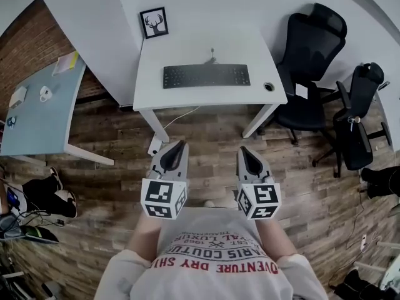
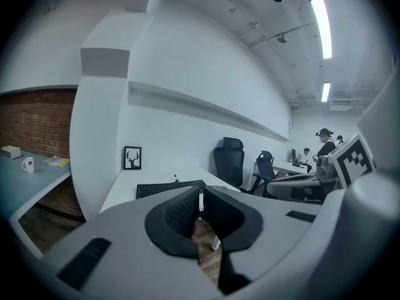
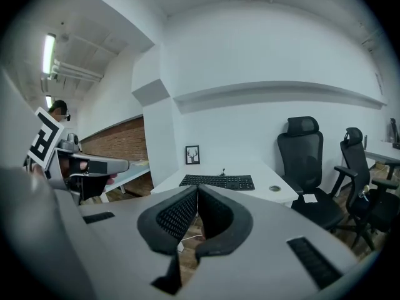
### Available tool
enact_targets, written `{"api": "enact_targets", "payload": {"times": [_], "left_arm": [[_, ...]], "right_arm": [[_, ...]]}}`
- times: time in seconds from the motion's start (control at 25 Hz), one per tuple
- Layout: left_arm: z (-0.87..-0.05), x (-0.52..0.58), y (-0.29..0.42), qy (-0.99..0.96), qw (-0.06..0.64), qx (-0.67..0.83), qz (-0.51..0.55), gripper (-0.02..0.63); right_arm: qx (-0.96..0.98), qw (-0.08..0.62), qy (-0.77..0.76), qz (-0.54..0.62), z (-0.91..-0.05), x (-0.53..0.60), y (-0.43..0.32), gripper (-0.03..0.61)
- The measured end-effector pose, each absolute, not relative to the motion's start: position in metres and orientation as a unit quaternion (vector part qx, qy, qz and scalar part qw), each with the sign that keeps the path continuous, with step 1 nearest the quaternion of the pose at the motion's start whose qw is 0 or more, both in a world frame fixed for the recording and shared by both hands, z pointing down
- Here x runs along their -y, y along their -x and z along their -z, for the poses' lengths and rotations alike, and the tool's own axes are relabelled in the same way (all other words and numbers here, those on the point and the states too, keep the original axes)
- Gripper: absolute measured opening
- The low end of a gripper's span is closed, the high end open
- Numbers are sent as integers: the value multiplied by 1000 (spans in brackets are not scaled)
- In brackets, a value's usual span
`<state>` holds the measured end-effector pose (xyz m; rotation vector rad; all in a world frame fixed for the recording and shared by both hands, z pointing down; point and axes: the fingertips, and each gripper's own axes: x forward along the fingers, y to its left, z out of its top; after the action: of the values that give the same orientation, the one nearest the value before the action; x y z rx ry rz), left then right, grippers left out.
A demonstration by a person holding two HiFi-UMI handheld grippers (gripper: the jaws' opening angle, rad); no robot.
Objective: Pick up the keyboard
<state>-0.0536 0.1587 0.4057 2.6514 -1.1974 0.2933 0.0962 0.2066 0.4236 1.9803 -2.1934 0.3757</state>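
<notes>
Lying near the desk [image 1: 187, 49] front edge, keyboard [image 1: 206, 76] faces open wood floor [image 1: 206, 149].

Even, cool indoor light fills the room, coming from ceiling strip lights [image 2: 322, 27] that glare white. Shadows are soft. The keyboard [image 1: 206, 75] reads sharp against the bright white desk [image 1: 256, 52]. Both gripper views bend strongly, with black corners, and the nearest foreground is soft.
</notes>
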Motion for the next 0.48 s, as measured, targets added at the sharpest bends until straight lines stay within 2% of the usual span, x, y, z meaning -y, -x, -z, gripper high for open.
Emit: {"api": "enact_targets", "payload": {"times": [0.48], "left_arm": [[-429,-96,36,-883,131,434,-122,40]], "right_arm": [[763,101,-620,-153,-445,-136,-115,25]]}}
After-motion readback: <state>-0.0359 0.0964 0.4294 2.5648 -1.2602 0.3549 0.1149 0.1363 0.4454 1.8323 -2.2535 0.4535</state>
